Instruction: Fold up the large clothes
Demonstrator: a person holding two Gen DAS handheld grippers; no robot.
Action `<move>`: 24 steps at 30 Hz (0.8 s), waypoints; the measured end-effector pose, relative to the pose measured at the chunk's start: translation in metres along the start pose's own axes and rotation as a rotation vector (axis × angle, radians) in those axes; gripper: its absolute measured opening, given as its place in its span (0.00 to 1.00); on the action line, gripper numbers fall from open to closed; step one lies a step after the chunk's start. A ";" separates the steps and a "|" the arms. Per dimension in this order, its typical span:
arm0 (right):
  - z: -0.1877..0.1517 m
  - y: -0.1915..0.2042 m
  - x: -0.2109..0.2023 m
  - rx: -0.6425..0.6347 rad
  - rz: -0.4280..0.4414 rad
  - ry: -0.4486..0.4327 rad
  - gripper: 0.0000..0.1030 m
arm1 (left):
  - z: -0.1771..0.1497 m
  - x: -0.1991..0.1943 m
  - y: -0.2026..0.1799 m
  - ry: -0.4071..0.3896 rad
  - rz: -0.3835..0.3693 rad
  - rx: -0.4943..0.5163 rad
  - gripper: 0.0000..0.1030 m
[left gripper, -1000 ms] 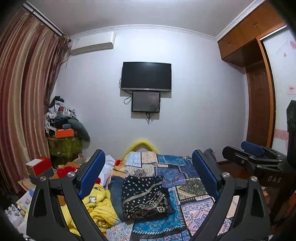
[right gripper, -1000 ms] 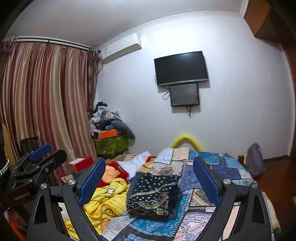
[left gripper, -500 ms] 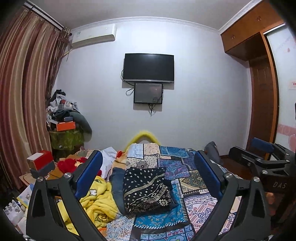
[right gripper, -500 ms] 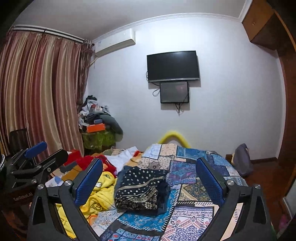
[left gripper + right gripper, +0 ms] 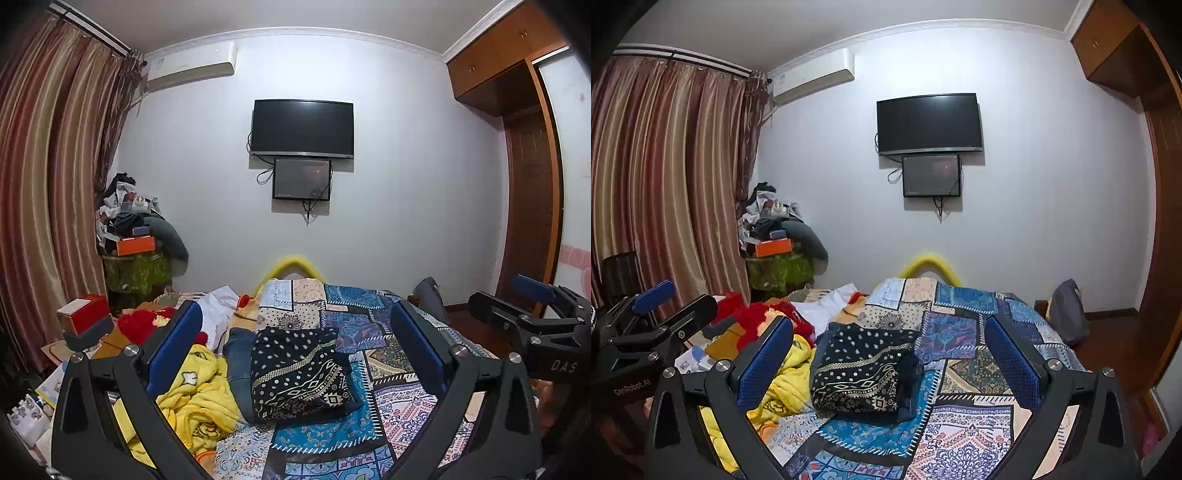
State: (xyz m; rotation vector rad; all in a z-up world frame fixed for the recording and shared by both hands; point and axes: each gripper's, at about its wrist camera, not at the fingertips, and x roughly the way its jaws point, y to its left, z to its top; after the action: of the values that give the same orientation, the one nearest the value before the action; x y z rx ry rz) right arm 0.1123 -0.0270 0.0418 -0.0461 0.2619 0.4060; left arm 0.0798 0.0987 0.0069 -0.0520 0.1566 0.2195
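A folded black garment with white dots and patterned bands (image 5: 299,373) lies on the patchwork bedspread (image 5: 391,369), on top of folded blue jeans (image 5: 236,354). It also shows in the right wrist view (image 5: 860,373). My left gripper (image 5: 295,347) is open and empty, held above the bed in front of the folded pile. My right gripper (image 5: 888,354) is open and empty, also above the bed. The right gripper shows at the right edge of the left wrist view (image 5: 535,325); the left gripper shows at the left edge of the right wrist view (image 5: 653,325).
A crumpled yellow garment (image 5: 195,398) and red clothes (image 5: 144,321) lie left of the pile. A white garment (image 5: 218,306) lies behind. A cluttered green cabinet (image 5: 136,269) stands by the curtains. A TV (image 5: 303,127) hangs on the far wall; a wardrobe (image 5: 524,184) is right.
Both grippers have tilted and shifted slightly, so the bed and folded pile sit more central and lower in view. The clothes have not moved. Both grippers stay open.
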 end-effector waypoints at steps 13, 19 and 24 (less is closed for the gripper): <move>-0.002 0.001 0.001 -0.014 -0.012 -0.003 1.00 | -0.002 0.006 0.001 0.013 -0.002 -0.001 0.99; -0.002 0.001 0.000 -0.012 -0.016 -0.007 1.00 | -0.001 0.007 0.003 0.016 -0.013 -0.004 0.99; -0.003 0.000 -0.001 -0.008 -0.019 -0.013 1.00 | -0.001 0.008 0.004 0.016 -0.024 -0.005 0.99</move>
State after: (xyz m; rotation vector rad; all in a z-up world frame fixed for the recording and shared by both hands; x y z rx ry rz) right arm 0.1110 -0.0275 0.0394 -0.0543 0.2466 0.3881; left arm 0.0862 0.1039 0.0050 -0.0601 0.1714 0.1957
